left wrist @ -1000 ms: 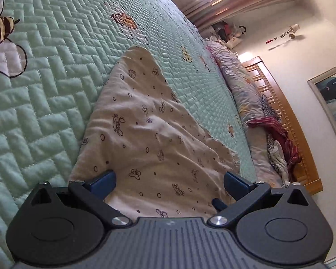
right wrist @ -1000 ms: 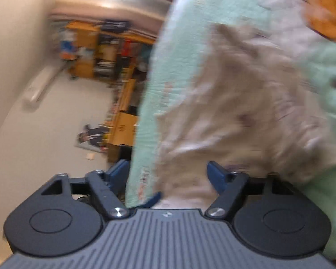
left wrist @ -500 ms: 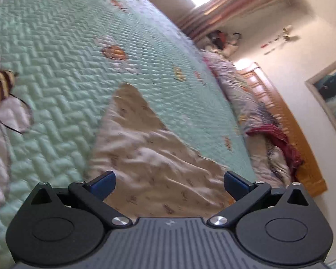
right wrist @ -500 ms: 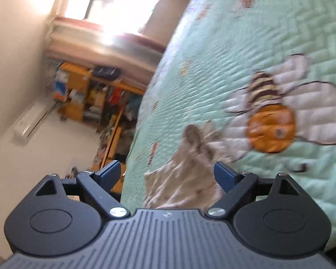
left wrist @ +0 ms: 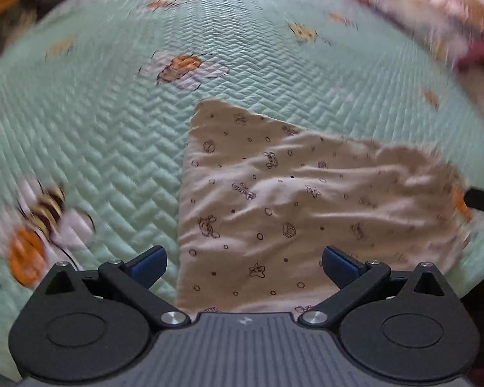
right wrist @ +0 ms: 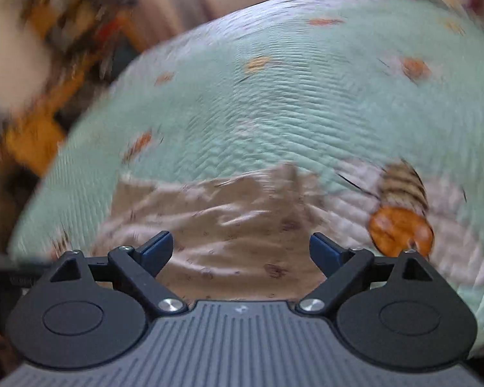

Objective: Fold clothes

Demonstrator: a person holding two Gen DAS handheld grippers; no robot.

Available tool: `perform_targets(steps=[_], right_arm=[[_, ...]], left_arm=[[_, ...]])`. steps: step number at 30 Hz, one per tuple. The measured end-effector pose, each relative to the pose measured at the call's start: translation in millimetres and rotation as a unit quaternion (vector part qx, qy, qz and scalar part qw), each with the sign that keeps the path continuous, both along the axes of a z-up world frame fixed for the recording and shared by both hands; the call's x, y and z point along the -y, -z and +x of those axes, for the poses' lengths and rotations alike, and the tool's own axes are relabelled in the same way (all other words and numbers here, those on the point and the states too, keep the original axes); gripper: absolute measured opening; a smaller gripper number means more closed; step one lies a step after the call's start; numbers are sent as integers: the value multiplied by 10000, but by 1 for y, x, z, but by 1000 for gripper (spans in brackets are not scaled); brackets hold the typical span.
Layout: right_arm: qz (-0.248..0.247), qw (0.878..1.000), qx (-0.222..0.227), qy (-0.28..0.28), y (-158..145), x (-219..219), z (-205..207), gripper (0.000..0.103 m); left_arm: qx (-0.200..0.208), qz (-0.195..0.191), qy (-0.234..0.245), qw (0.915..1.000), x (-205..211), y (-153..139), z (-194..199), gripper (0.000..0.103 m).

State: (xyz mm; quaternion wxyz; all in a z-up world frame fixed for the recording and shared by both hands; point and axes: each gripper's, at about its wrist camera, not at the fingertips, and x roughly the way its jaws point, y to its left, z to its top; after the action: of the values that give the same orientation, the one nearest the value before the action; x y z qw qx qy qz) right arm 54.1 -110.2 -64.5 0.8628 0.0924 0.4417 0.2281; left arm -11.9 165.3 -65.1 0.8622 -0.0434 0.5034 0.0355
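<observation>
Garment point(left wrist: 274, 200) lies flat on quilt point(left wrist: 96, 122), below wide-open left gripper point(left wrist: 243, 262).

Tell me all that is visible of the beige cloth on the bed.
The beige cloth looks like thin soft fabric, printed with small dark cartoon animals and rings. It lies spread on the green quilted bedspread, wrinkled, with one corner pointing away from the camera. Neither tongs hold it; both are open above it. The right wrist view shows it blurred.
</observation>
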Motion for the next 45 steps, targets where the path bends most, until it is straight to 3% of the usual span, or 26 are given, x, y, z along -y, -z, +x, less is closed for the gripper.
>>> perform_targets(steps=[3,8,18,22,32,39,42,43,45], right_arm=[[-694,9966,-215,-378,-8,-29,-2,94],[-1545,9857,-483,-467,-14,-57,-11,94],[-1559,9850,-735,-88,-10,-54,-23,94],[-1485,9858,-789,-13,-9,-50,-21,94],[-1509,9849,-844,21,-6,-55,-23,94],[-1516,9854,-777,37,-8,-56,-24,94],[-1433,9875,-646,85,-13,-54,-26,94],[-1337,9898,-464,139,-19,-52,-29,94],[-1126,9922,360,399,-41,-45,-44,94]], left_arm=[[-69,358,80,9993,15,-11,2,102],[-341,40,-105,9994,19,-15,6,102],[-469,264,-149,9984,40,-15,4,102],[-487,20,-246,9985,35,-14,4,102],[-547,4,-325,9980,35,-8,3,102],[-263,135,-344,9990,35,-14,-2,102],[484,737,-519,9948,40,-34,-16,102],[955,987,-606,9887,42,-46,-27,102],[2018,1388,-755,9666,47,-73,-56,102]])
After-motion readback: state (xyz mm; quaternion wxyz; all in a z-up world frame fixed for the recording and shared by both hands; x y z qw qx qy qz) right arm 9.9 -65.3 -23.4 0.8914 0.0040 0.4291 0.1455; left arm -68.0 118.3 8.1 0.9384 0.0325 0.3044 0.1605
